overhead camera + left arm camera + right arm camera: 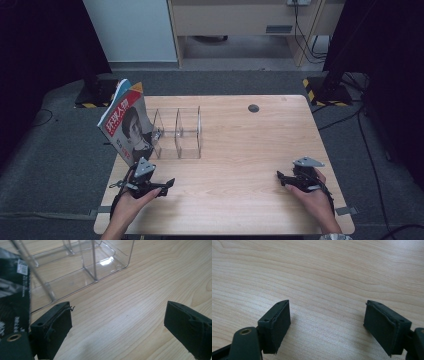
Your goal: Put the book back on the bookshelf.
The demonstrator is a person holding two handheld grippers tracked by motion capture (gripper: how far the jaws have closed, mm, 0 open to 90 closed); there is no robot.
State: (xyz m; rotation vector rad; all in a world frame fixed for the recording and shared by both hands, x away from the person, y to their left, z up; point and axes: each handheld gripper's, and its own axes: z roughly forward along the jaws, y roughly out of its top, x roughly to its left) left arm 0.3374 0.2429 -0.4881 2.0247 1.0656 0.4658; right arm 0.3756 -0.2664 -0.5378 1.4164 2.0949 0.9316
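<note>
Magazine (125, 127) leans on clear rack (177, 131), lower edge hidden.

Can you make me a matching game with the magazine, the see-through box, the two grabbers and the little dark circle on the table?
Things:
1. magazine
2. clear box
3. left gripper
4. right gripper
5. dark circle

Places or states:
A. near the table's far edge, on bare wood
B. open, low over bare wood at the right, far from the box
C. leaning at the left end of the box
D. open, just in front of the magazine
E. standing with empty compartments

Pairs: 1-C, 2-E, 3-D, 4-B, 5-A
</note>
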